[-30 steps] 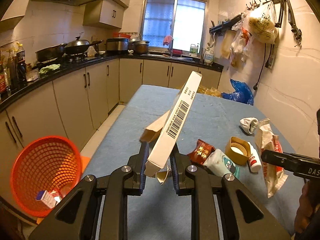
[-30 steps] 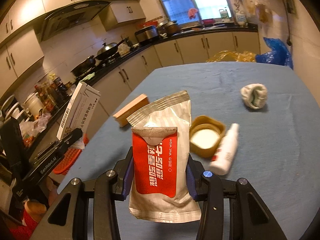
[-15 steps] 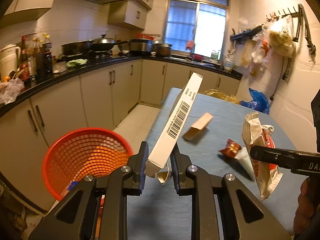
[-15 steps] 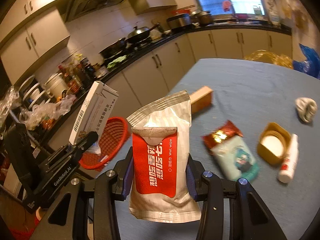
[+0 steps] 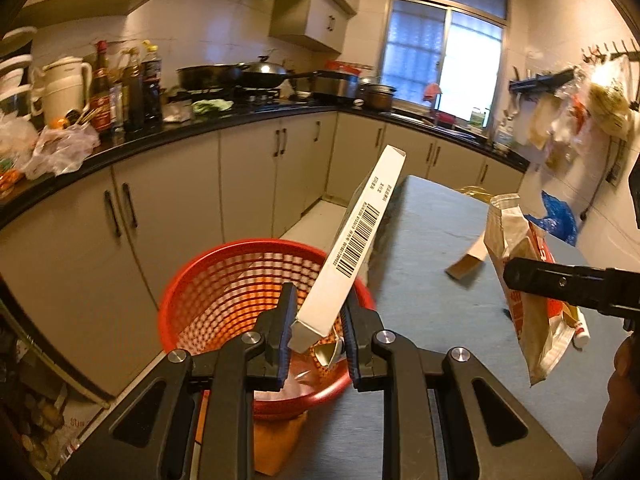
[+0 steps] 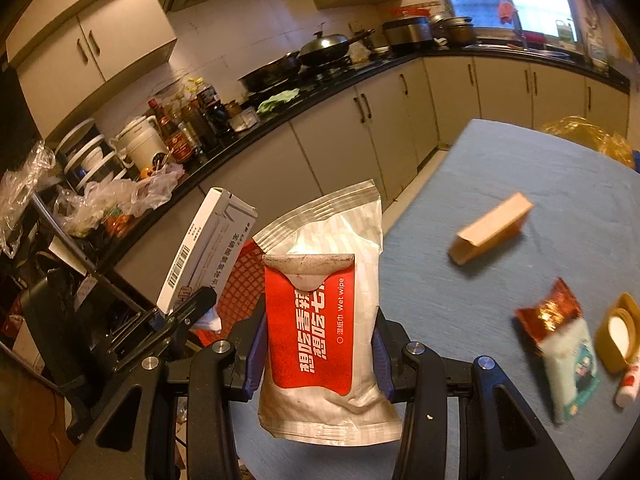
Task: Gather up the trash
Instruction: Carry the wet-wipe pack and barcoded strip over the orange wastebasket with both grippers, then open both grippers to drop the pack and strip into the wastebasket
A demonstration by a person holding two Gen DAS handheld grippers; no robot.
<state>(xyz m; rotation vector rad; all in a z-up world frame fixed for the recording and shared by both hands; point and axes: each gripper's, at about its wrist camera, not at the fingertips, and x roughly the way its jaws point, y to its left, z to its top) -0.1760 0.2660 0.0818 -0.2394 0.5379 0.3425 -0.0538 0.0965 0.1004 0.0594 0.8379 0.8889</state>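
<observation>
Both of my grippers have swung away from the middle of the table [image 5: 432, 280] toward its edge, so the orange basket [image 5: 224, 280], which sat low and off to the side a second ago, now fills the view right under my left gripper [image 5: 316, 326]. That gripper is clamped on the lower end of the white carton [image 5: 356, 244], which tilts up over the basket's mouth. My right gripper [image 6: 318, 354] is closed on the red-and-white wet wipe pack [image 6: 320, 312], held above the table edge with the basket just behind it. I judge the carton is nearly placed for a drop; the pack needs a little more travel. The brown box [image 6: 490, 228], snack wrapper [image 6: 550, 314] and tape roll [image 6: 618, 332] remain on the table.
</observation>
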